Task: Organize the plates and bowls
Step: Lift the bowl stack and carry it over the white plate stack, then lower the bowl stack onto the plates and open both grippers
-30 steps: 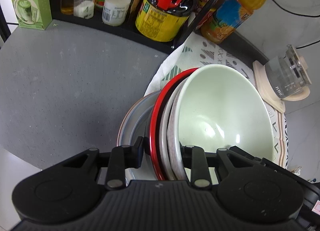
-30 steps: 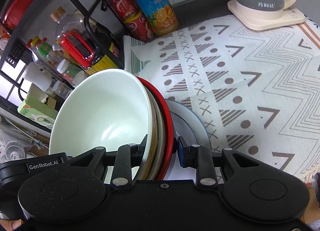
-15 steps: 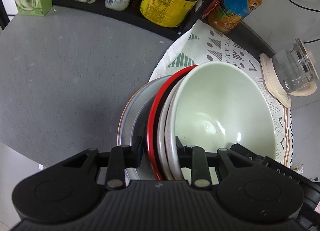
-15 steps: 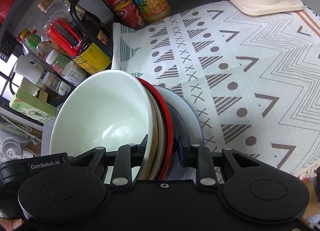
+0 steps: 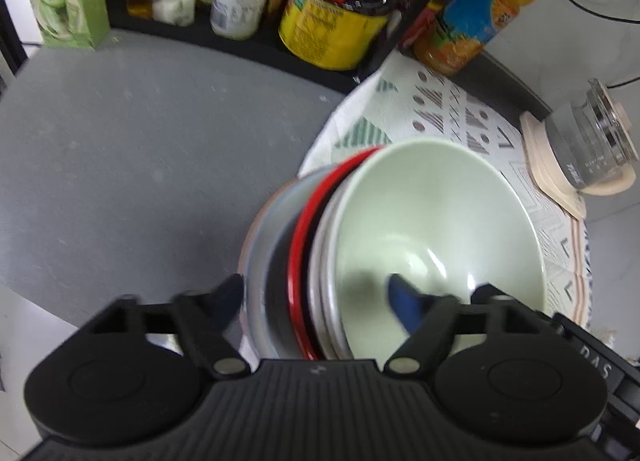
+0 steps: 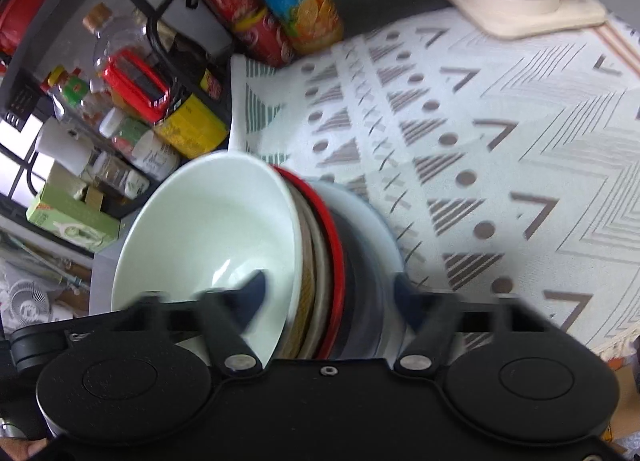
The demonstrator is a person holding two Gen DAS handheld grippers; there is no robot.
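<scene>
Left gripper (image 5: 316,297) and right gripper (image 6: 330,293) both released, jaws spread astride the nested stack: green bowl (image 5: 436,221), red plate (image 5: 298,261), grey plate (image 5: 260,245), apparently set down.

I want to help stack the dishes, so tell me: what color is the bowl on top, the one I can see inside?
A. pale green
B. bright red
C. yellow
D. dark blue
A: the pale green bowl sits open on top of the stack, with the red-rimmed dish just under its edge and a grey plate lowest, and both wrist views show the same pale green inside.
</scene>
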